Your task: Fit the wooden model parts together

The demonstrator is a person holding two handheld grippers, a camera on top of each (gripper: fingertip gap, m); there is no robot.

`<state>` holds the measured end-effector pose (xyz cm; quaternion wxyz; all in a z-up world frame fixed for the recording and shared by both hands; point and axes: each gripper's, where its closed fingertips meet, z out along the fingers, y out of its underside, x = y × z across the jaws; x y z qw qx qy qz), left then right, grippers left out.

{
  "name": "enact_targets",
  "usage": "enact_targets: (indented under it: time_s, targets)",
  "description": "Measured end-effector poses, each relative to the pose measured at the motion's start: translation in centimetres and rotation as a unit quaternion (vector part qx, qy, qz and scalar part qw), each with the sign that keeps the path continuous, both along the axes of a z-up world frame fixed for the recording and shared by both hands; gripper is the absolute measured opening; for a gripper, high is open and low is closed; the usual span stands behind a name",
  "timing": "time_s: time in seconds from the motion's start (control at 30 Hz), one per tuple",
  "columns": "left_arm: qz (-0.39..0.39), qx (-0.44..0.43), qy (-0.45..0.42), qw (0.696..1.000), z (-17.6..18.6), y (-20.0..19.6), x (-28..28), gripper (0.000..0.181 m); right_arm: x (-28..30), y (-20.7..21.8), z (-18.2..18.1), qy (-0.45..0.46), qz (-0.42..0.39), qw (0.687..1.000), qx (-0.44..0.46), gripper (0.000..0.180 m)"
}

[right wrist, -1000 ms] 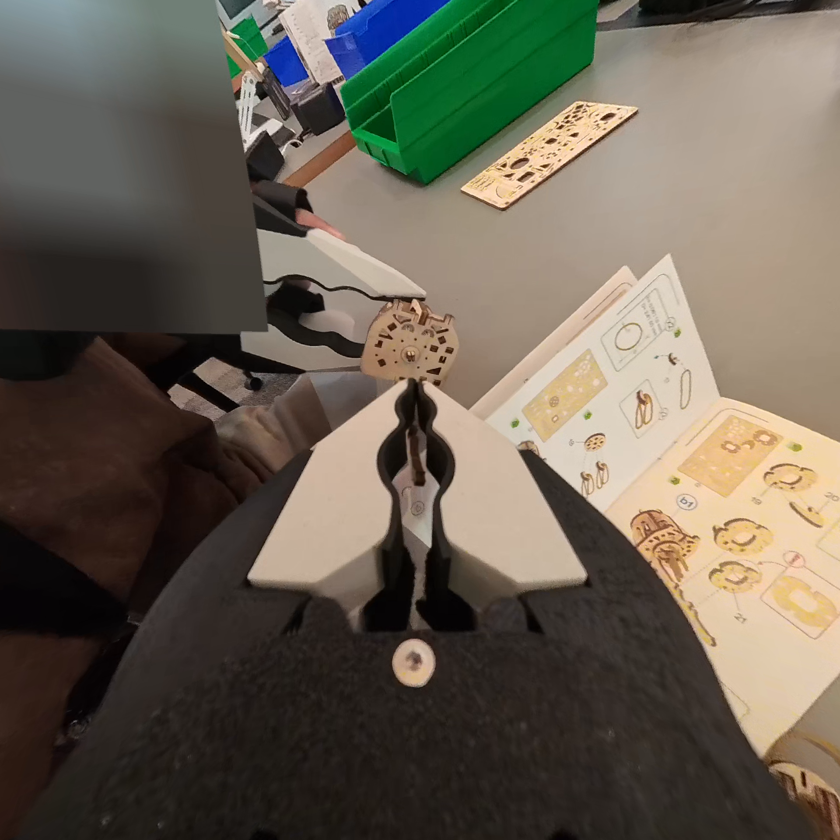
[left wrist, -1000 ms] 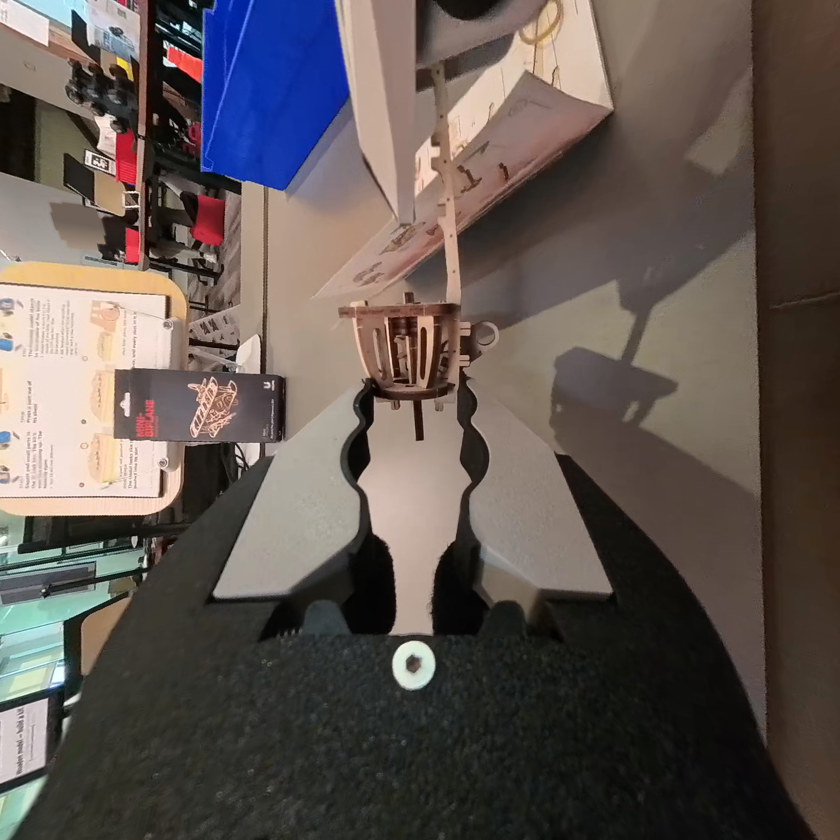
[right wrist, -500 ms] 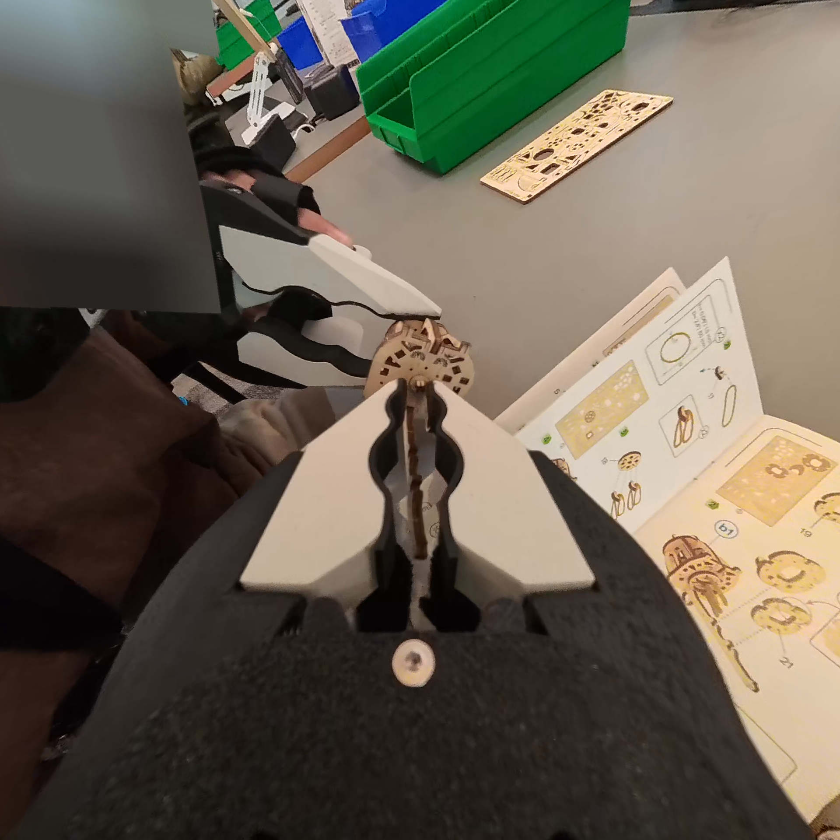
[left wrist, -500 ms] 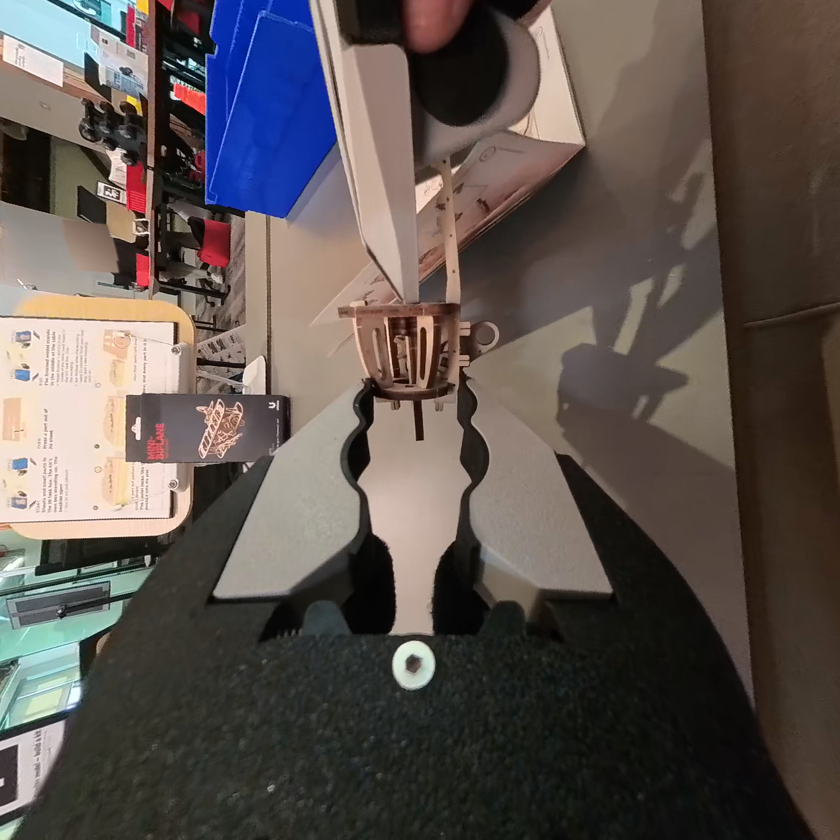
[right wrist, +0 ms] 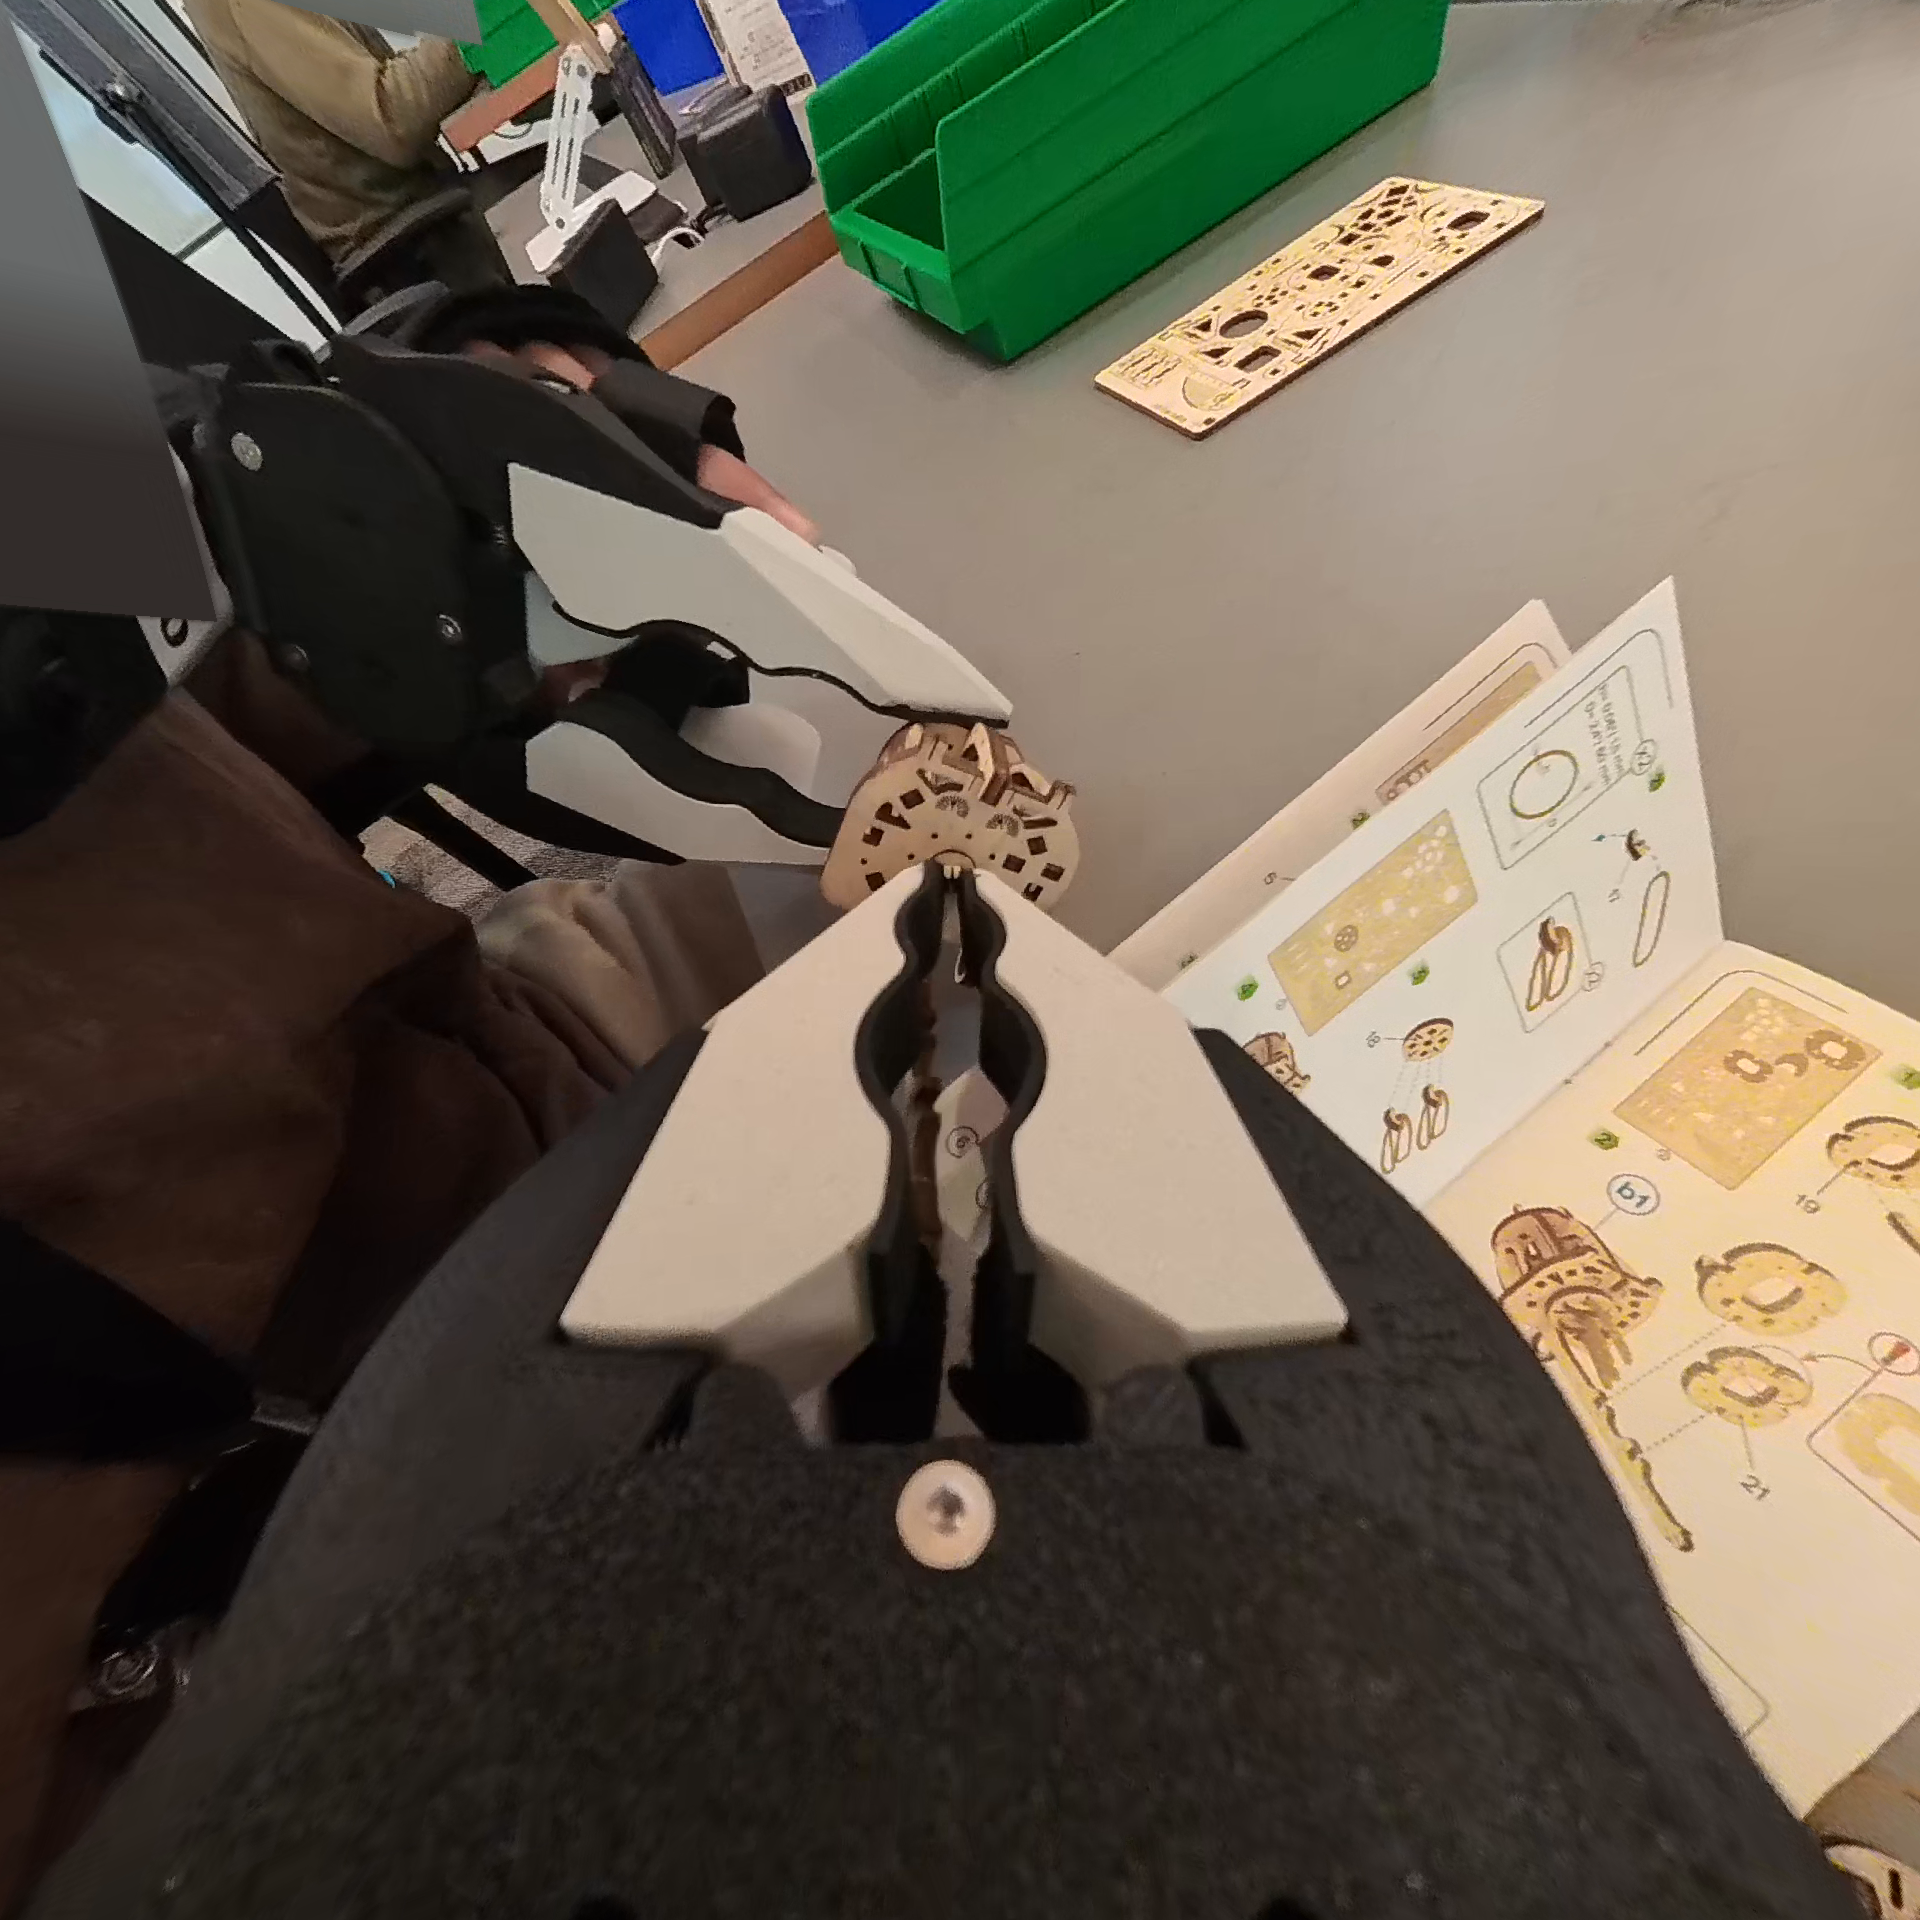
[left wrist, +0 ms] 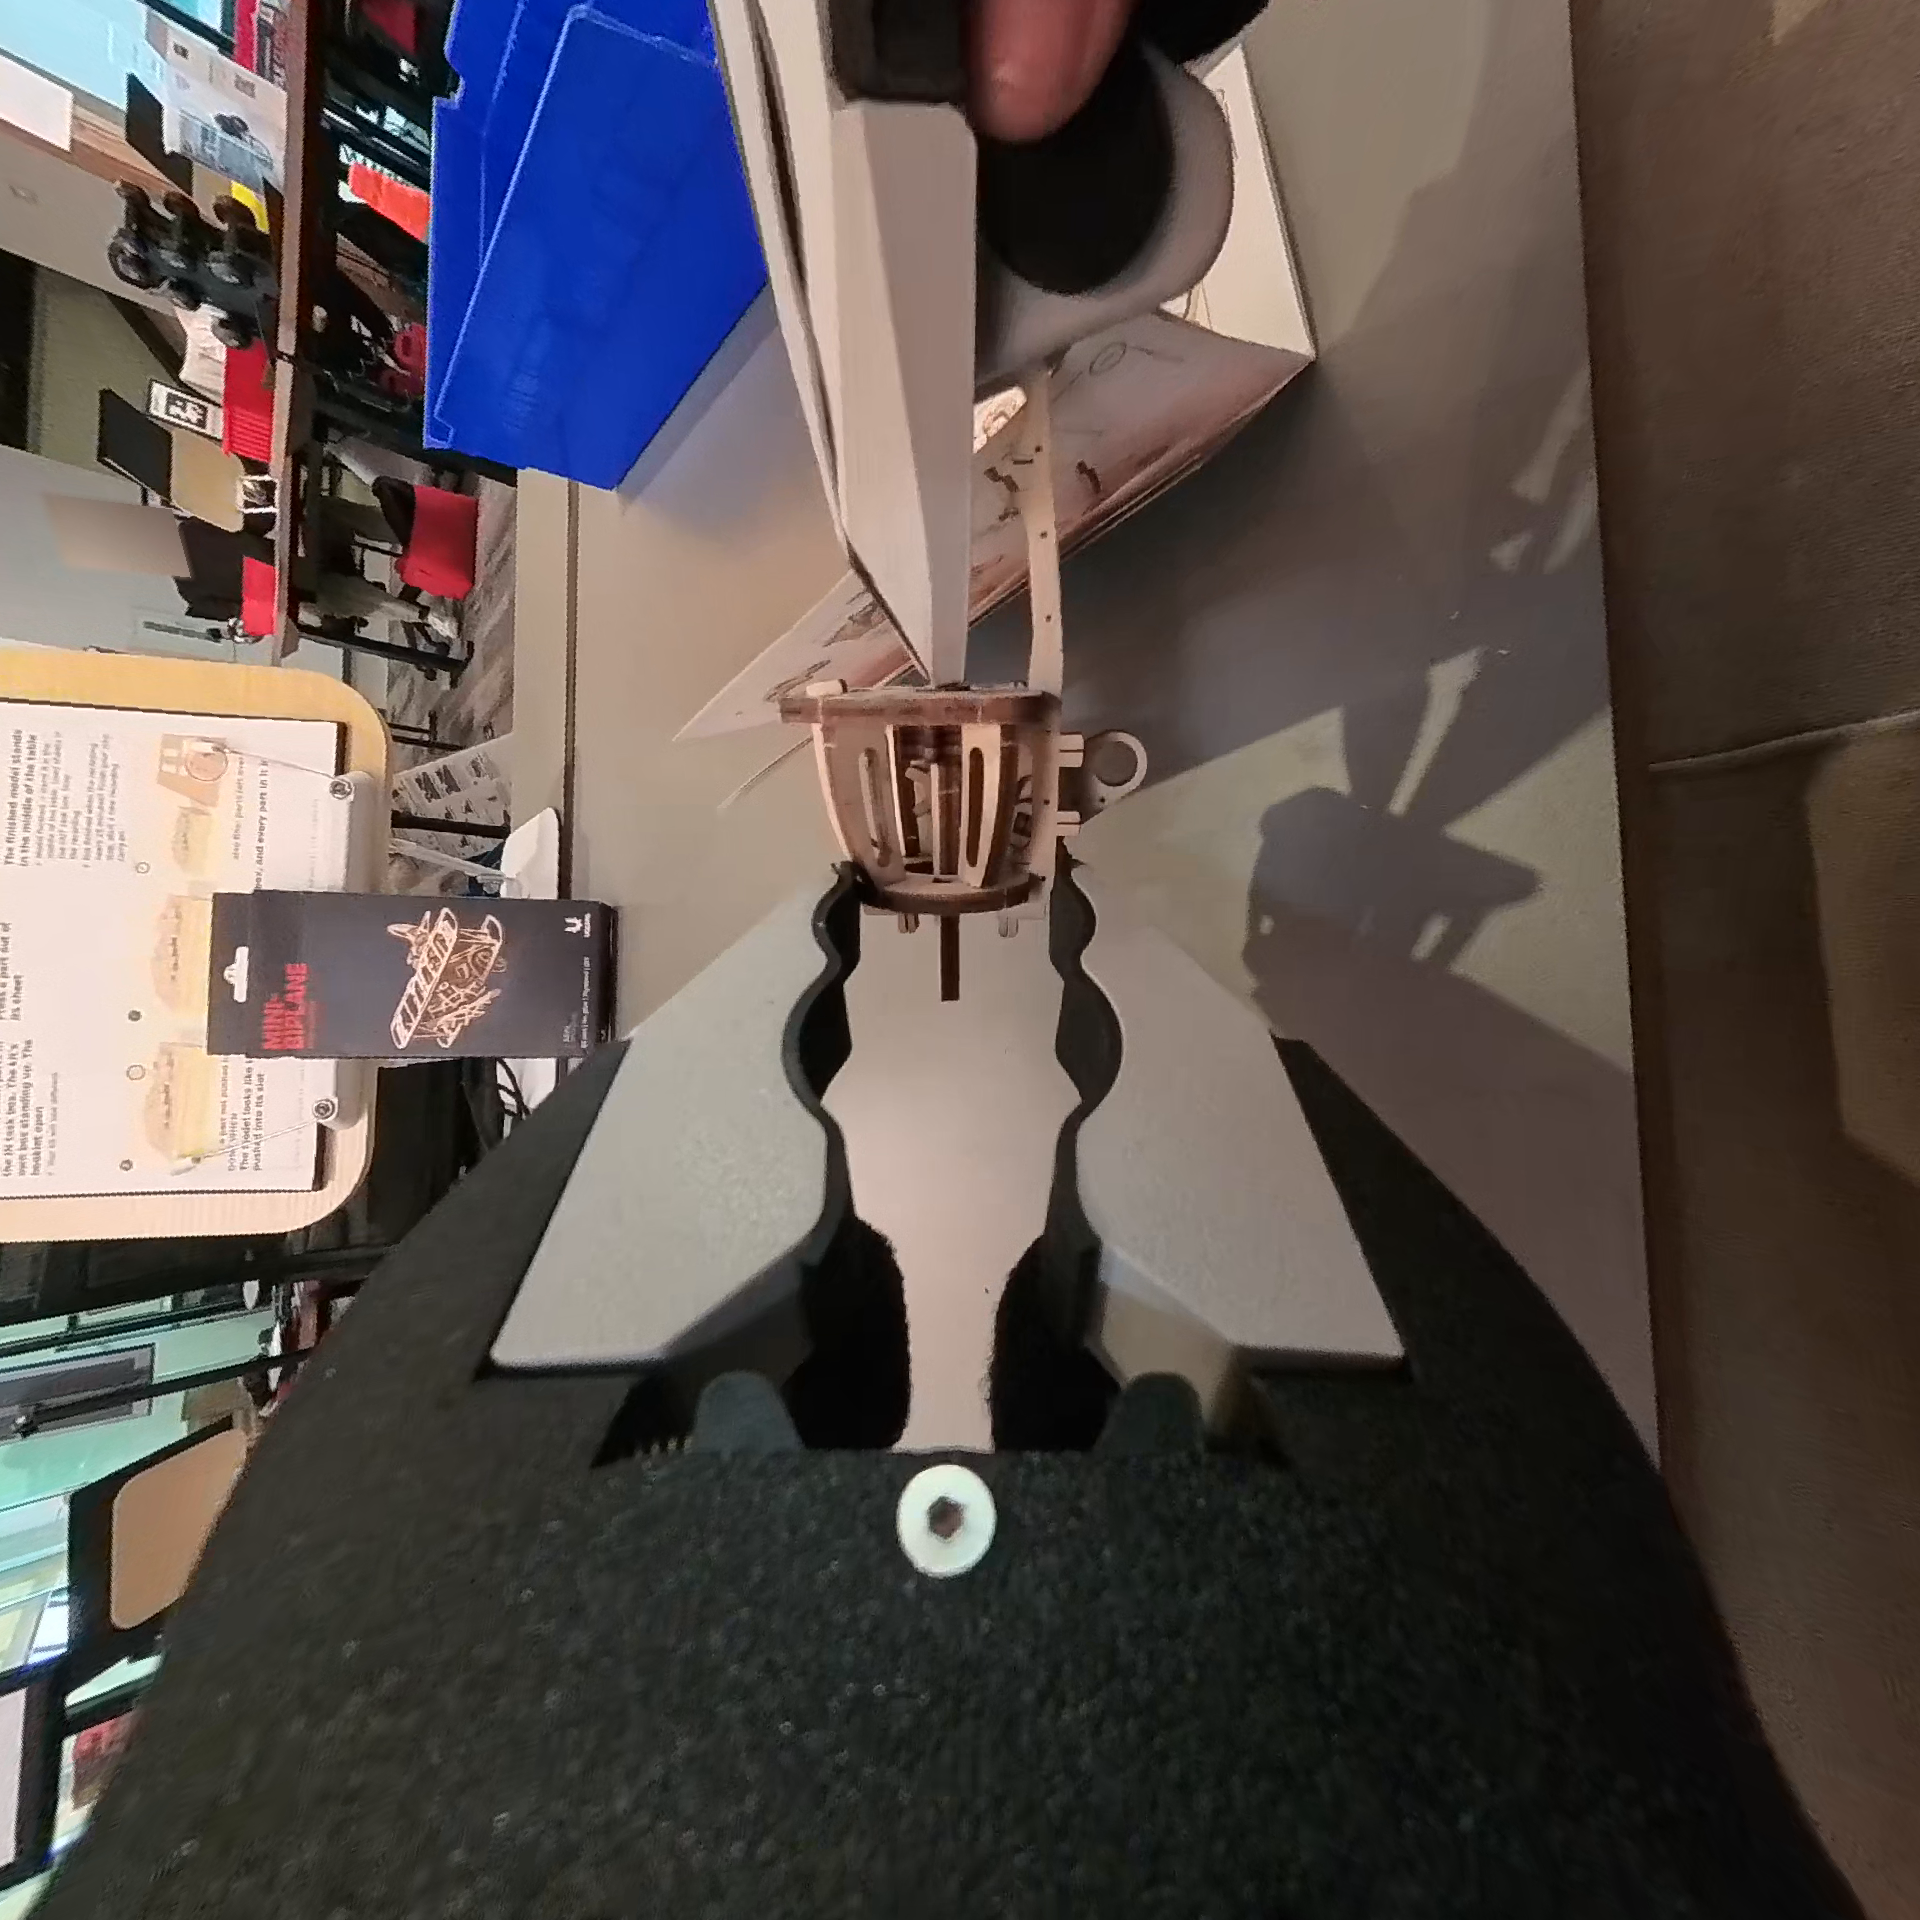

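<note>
My left gripper [left wrist: 951, 902] is shut on a small barrel-shaped wooden model [left wrist: 940, 800] and holds it by its narrow end above the grey table. My right gripper [right wrist: 951, 878] is shut on a thin toothed wooden strip [right wrist: 921, 1138] that runs back between its fingers. Its tips touch the perforated round face of the model [right wrist: 951, 831]. In the left wrist view the right gripper [left wrist: 940, 665] comes in from the top onto the model's disc, with the strip [left wrist: 1044, 540] alongside it. The left gripper [right wrist: 914, 774] also shows in the right wrist view.
An open instruction booklet [right wrist: 1558, 1039] lies on the table [right wrist: 1247, 571] under the work. A wooden parts sheet [right wrist: 1320, 301] and a green bin [right wrist: 1091, 156] are farther back. A blue bin [left wrist: 592, 239], a black kit box [left wrist: 405, 971] and an instruction board [left wrist: 156, 935] stand beyond.
My right gripper has moved in toward the model, and its tips now meet the perforated face. The left gripper has kept its hold on the model.
</note>
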<state>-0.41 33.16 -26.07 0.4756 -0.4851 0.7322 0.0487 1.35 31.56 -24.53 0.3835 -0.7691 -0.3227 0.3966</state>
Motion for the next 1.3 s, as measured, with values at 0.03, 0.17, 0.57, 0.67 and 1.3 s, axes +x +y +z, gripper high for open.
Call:
enact_targets:
  time_s: [0.03, 0.17, 0.57, 0.67, 1.3]
  targets:
    - [0.002, -0.004, -0.001, 1.0, 0.0, 0.0, 0.0, 0.034, 0.0, 0.0, 0.0, -0.001, 0.001, 1.0, 0.001, 0.002]
    - [0.002, 0.006, 0.007, 1.0, -0.1, -0.1, 0.0, 0.034, 0.1, 0.0, -0.3, -0.015, 0.001, 1.0, 0.008, 0.002]
    - [-0.004, 0.025, -0.01, 1.0, 1.0, -0.7, 0.6, 0.034, 0.8, -0.5, 0.7, 0.089, 0.025, 0.995, -0.042, 0.002]
    - [-0.005, 0.034, -0.026, 0.999, 1.8, -0.8, 0.8, 0.034, 1.0, -0.5, 1.3, 0.131, 0.034, 0.989, -0.058, 0.002]
    - [-0.007, -0.276, -0.194, 0.942, 4.3, -1.2, -1.3, 0.029, 2.4, -0.4, 2.3, 0.214, 0.061, 0.969, -0.111, 0.002]
